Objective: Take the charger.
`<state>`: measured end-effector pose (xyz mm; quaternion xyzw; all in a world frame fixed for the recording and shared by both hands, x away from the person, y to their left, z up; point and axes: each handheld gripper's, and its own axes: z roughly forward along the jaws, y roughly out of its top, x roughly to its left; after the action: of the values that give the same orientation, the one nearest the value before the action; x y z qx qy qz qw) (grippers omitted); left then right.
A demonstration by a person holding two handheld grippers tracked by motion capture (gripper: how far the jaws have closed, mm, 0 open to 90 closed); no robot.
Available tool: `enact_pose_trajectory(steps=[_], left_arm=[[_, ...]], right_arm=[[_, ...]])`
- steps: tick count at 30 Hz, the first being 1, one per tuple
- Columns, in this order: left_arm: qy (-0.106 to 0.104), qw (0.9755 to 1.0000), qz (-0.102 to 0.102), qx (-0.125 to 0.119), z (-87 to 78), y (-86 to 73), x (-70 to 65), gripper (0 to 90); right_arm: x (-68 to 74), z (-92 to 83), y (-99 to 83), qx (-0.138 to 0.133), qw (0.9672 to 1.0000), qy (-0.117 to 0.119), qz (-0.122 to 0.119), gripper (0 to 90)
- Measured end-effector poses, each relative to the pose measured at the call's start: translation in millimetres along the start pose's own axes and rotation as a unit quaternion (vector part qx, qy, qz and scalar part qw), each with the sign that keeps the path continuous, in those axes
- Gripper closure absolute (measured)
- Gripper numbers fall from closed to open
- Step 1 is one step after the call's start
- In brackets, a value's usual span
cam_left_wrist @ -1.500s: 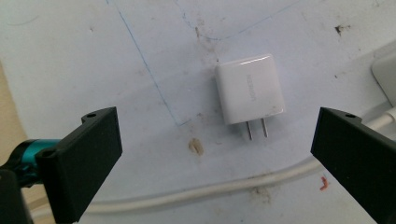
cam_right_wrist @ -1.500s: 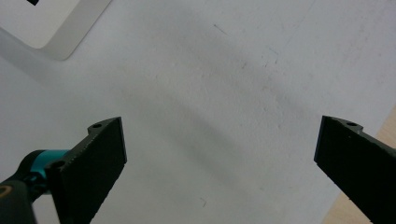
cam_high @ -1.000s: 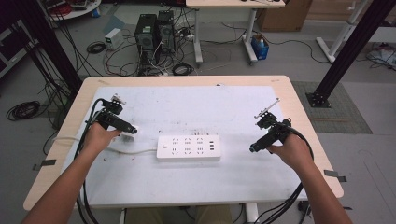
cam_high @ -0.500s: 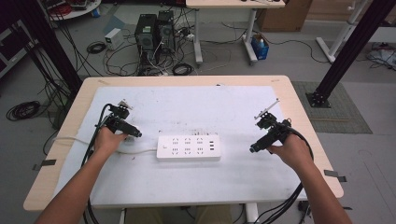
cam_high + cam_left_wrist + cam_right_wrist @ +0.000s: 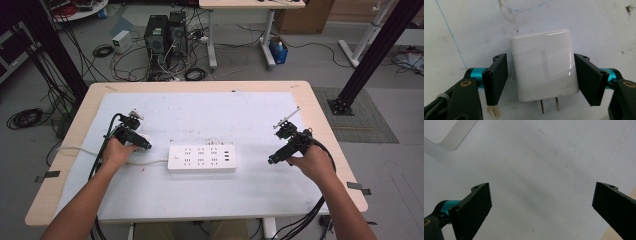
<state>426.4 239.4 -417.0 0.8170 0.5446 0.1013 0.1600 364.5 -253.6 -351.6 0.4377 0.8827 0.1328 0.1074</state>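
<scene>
White sheeting (image 5: 210,125) is seen covering the light wooden table (image 5: 320,107), with computer towers (image 5: 165,35) and cables on the grey floor at the upper left of the high view. At frame centre lies a white rectangular power strip (image 5: 201,158), its cord running left. Left of it, the left gripper (image 5: 540,76) is held low over a glossy white square wall charger marked UGREEN (image 5: 545,65); the jaws are set narrowly around it, small gaps showing on both sides, two metal prongs pointing toward the frame bottom. At centre right, the right gripper (image 5: 541,205) is held with jaws wide over bare sheeting.
</scene>
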Motion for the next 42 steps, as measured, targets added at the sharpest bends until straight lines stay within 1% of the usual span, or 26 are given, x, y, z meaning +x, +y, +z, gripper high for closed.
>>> enact_pose_trajectory(steps=[1,2,3,4,6,8,9,10,12,15,16,18,19,21,23,25,27,28,29,30,31,34,36,39,41,42], left_arm=[[0.0,1.0,0.0,0.0,0.0,0.0,0.0,33.6],[-0.003,1.0,0.003,0.001,-0.8,0.2,0.1,33.6],[-0.003,1.0,0.003,0.0,-0.9,0.1,-0.5,36.8],[-0.004,1.0,0.003,-0.001,-1.2,0.0,-0.9,36.8],[-0.002,1.0,0.004,0.0,-1.6,-0.1,-0.5,38.7],[-0.002,1.0,0.004,-0.001,-2.2,-0.4,-0.1,42.5],[-0.005,1.0,0.003,-0.002,-2.4,-0.7,1.1,42.6],[-0.005,1.0,0.004,-0.002,-2.6,-0.7,1.3,42.6],[0.0,1.0,0.009,-0.005,-3.6,-0.7,1.5,42.6],[-0.012,0.9996,0.009,-0.022,-9.3,-0.8,2.7,42.6],[-0.016,0.9994,0.014,-0.026,-12.1,-0.6,3.1,42.6],[-0.016,0.999,0.03,-0.03,-18.3,-0.6,2.3,42.7],[-0.017,0.9987,0.035,-0.033,-21.7,-0.8,2.4,42.6],[-0.03,0.9977,0.037,-0.048,-31.0,-1.5,2.9,42.6],[-0.036,0.9961,0.052,-0.061,-41.4,-1.9,1.8,42.6],[-0.039,0.9936,0.076,-0.073,-52.6,-2.3,-0.1,42.6],[-0.039,0.9917,0.091,-0.082,-61.3,-2.8,-1.8,42.6],[-0.042,0.9901,0.101,-0.088,-67.2,-3.6,-3.1,42.6],[-0.044,0.9889,0.107,-0.093,-70.5,-4.2,-3.9,42.6],[-0.047,0.9872,0.115,-0.1,-74.6,-5.1,-5.4,42.6],[-0.049,0.9854,0.125,-0.104,-79.8,-6.1,-7.0,42.6],[-0.057,0.981,0.148,-0.112,-88.2,-8.9,-11.2,42.6],[-0.061,0.9779,0.162,-0.117,-92.7,-11.2,-14.5,42.6],[-0.072,0.9735,0.176,-0.127,-98.0,-15.4,-20.2,42.6],[-0.077,0.97,0.191,-0.129,-101.2,-17.2,-23.1,42.6],[-0.079,0.9688,0.195,-0.131,-102.3,-18.1,-25.2,42.7]], right_arm=[[0.0,0.0,0.0,0.0,1.0,0.0,0.0,1.7],[0.5,0.3,0.1,0.0,1.0,0.0,0.001,1.8],[0.6,0.6,0.1,0.0,1.0,0.0,0.0,1.8],[0.6,0.6,0.1,0.0,1.0,0.0,0.0,1.8],[0.6,0.2,0.2,-0.001,1.0,-0.001,0.001,1.8],[0.5,0.0,0.2,-0.001,1.0,-0.001,0.001,1.8],[0.6,-0.5,0.1,-0.004,1.0,-0.007,0.002,1.8],[0.6,-0.5,0.1,-0.004,1.0,-0.007,0.002,1.8],[0.3,-1.2,0.0,-0.008,0.9999,-0.011,0.009,1.8],[-0.4,-1.3,-0.2,-0.008,0.9998,-0.014,0.01,1.8],[-0.4,-1.2,-0.2,-0.008,0.9998,-0.015,0.012,1.8],[-1.0,-1.0,-0.4,-0.008,0.9998,-0.015,0.012,1.8],[-0.7,-0.7,0.0,-0.007,0.9998,-0.015,0.011,1.7],[0.0,0.2,0.5,-0.005,0.9998,-0.015,0.009,1.8],[0.3,0.6,0.9,-0.005,0.9998,-0.016,0.007,1.8],[1.0,0.7,2.0,-0.007,0.9998,-0.016,0.006,1.8],[2.1,0.5,2.8,-0.009,0.9998,-0.015,0.003,1.8],[3.0,0.4,3.3,-0.008,0.9998,-0.016,0.005,1.8],[3.3,0.7,3.5,-0.01,0.9998,-0.017,0.001,1.8],[4.1,0.5,3.7,-0.01,0.9998,-0.017,0.004,1.8],[4.5,0.2,3.8,-0.01,0.9998,-0.017,0.003,1.8],[5.2,-1.0,3.5,-0.012,0.9998,-0.017,0.003,1.8],[6.6,-2.4,3.0,-0.014,0.9997,-0.018,0.006,1.8],[8.0,-3.4,2.6,-0.016,0.9997,-0.017,0.005,1.8],[9.6,-4.2,2.4,-0.017,0.9997,-0.015,0.003,1.8],[10.1,-4.4,2.5,-0.019,0.9997,-0.014,0.003,1.8]])
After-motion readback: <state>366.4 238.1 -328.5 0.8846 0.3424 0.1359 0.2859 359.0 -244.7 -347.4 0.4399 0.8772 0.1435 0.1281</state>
